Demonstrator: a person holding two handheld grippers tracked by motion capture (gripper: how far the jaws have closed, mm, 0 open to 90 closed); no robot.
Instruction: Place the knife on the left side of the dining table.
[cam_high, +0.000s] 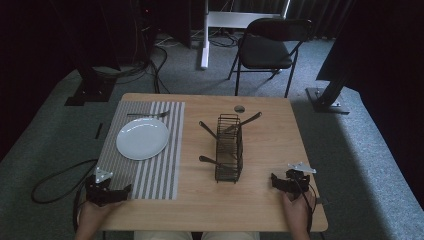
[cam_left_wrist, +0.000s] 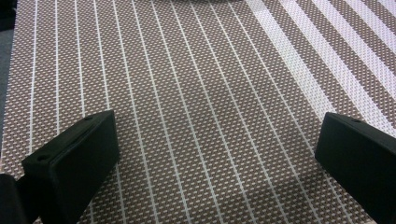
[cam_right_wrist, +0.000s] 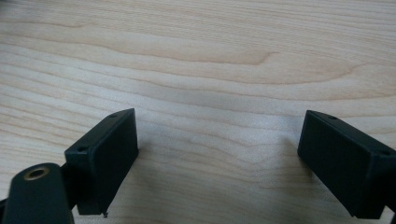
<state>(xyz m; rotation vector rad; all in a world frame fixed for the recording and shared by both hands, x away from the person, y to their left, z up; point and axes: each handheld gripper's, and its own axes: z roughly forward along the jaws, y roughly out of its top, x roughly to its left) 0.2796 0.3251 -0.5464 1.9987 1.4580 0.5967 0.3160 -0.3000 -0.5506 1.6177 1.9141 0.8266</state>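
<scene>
From the high view, the left gripper (cam_high: 119, 192) rests at the table's (cam_high: 260, 200) seven o'clock on the striped placemat (cam_high: 160, 175), the right gripper (cam_high: 276, 181) at five o'clock, a wire cutlery basket (cam_high: 229, 148) between. The left gripper view shows jaws wide apart, empty over placemat weave. The right gripper view shows jaws wide, empty over bare wood.

Placemat (cam_high: 150, 150) on left part of table (cam_high: 270, 200). Plate (cam_high: 142, 138) on placemat, fork (cam_high: 149, 115) behind plate, also on placemat. Wire basket (cam_high: 229, 148) near table centre, right of placemat, utensils in it. Small round disc (cam_high: 239, 108) behind basket near far edge. Chair (cam_high: 267, 47) on floor behind table.
</scene>
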